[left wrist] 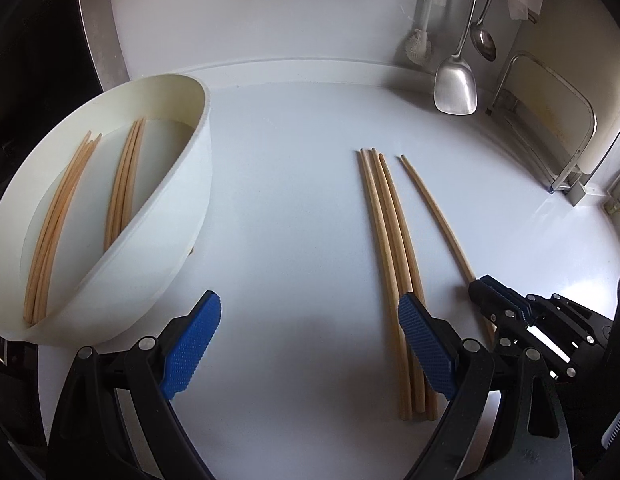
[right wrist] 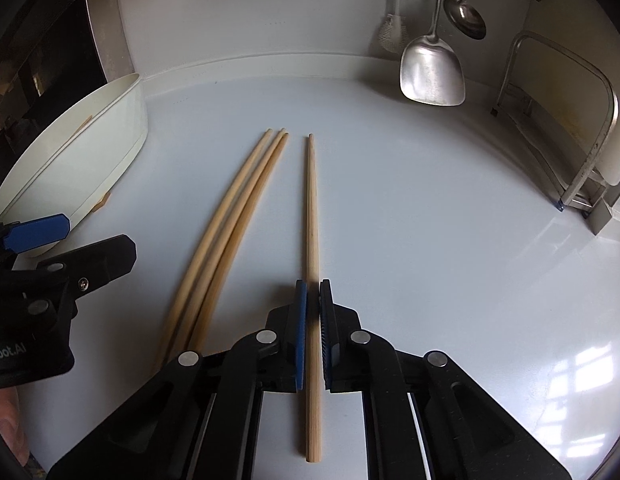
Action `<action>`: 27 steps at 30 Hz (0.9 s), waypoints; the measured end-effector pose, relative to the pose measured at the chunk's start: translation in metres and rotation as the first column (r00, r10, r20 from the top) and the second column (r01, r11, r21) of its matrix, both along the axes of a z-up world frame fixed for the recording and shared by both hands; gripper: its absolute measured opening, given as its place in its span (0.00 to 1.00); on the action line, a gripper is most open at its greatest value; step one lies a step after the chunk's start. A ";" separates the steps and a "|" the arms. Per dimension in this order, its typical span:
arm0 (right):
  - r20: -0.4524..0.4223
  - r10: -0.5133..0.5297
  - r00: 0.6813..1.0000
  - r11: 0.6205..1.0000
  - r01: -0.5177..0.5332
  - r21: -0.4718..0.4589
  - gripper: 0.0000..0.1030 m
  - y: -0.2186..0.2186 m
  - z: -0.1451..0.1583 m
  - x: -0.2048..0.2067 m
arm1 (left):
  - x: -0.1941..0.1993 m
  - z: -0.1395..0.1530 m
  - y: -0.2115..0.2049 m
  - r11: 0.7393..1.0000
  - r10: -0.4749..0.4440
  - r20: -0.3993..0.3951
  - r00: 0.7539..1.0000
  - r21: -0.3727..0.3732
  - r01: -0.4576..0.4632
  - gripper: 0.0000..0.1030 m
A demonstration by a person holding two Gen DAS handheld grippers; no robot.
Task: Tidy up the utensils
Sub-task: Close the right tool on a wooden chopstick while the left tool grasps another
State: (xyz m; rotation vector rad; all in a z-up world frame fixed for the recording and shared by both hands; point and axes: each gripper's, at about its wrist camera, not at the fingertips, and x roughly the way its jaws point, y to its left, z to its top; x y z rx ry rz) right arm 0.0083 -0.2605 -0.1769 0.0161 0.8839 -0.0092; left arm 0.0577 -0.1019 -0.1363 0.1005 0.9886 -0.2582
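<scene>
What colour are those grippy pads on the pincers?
Blue, with a fine dotted texture. The left gripper's pads show it best, in the left wrist view.

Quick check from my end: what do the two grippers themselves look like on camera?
Both match: the left gripper and right gripper have black linkage arms with round silver pivot pins and blue, finely ribbed finger pads. White lettering ending "obot.AI" marks the left gripper's body in the right wrist view.
</scene>
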 end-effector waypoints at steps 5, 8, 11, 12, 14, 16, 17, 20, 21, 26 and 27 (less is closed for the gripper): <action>0.004 -0.043 0.999 0.999 0.043 -0.003 0.06 -0.023 -0.003 -0.008 | 0.009 -0.011 -0.009 1.000 0.022 -0.017 1.000 0.009 -0.022 0.86; 0.001 -0.052 0.999 0.999 0.052 0.003 0.06 -0.031 -0.004 -0.012 | 0.013 -0.015 -0.015 0.999 0.030 -0.011 0.999 0.025 -0.029 0.86; 0.010 -0.063 0.998 0.998 0.063 0.004 0.21 -0.035 -0.003 -0.014 | 0.015 -0.019 -0.019 0.999 0.034 -0.006 0.999 0.043 -0.034 0.86; 0.014 -0.065 0.998 0.998 0.065 0.009 0.21 -0.036 -0.002 -0.014 | 0.016 -0.020 -0.019 0.998 0.036 -0.007 0.999 0.048 -0.036 0.86; 0.012 -0.068 0.998 0.998 0.068 0.011 0.21 -0.037 -0.002 -0.015 | 0.016 -0.022 -0.020 0.998 0.037 -0.010 0.999 0.051 -0.036 0.86; 0.015 -0.069 0.997 0.998 0.069 0.013 0.21 -0.037 -0.002 -0.016 | 0.017 -0.026 -0.020 0.998 0.036 -0.013 0.999 0.059 -0.035 0.86; 0.015 -0.070 0.997 0.997 0.070 0.012 0.21 -0.037 -0.002 -0.016 | 0.016 -0.026 -0.021 0.998 0.034 -0.010 0.999 0.055 -0.034 0.87; 0.012 -0.075 0.997 0.997 0.075 0.012 0.21 -0.037 -0.002 -0.017 | 0.015 -0.028 -0.023 0.997 0.032 -0.004 0.999 0.066 -0.031 0.88; 0.012 -0.074 0.997 0.997 0.073 0.012 0.21 -0.037 -0.002 -0.016 | 0.015 -0.029 -0.024 0.997 0.029 -0.007 1.000 0.069 -0.029 0.88; 0.007 -0.066 0.998 0.998 0.066 0.013 0.21 -0.038 -0.003 -0.015 | 0.014 -0.031 -0.020 0.996 0.045 -0.006 0.999 0.077 -0.045 0.89; 0.007 -0.066 0.998 0.998 0.066 0.009 0.22 -0.038 -0.004 -0.014 | 0.015 -0.031 -0.020 0.996 0.048 -0.005 0.999 0.076 -0.047 0.89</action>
